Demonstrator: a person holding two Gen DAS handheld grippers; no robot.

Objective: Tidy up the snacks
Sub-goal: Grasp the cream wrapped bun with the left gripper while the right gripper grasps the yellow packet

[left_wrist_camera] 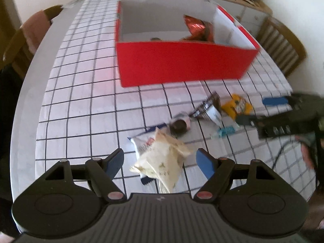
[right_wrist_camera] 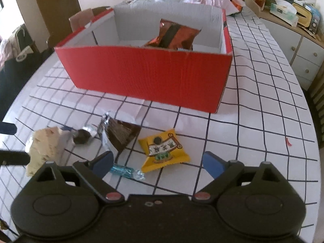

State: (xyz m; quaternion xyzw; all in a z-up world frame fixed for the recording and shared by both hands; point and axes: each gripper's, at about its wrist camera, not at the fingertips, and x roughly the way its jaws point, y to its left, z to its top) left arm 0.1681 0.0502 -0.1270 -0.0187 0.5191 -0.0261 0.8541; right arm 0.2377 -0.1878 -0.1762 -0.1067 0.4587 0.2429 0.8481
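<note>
Grid-cloth table: both grippers spread wide; cream packet maybe untouched btw left's.

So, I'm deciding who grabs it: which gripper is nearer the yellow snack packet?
Right. The right gripper hovers open just over the yellow packet; the left gripper is off beside it, over the cream packet.

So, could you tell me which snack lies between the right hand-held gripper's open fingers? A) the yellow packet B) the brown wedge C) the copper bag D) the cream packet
A: the yellow packet lies on the table between the open fingers of the right hand-held gripper; the copper bag is in the red box.
</note>
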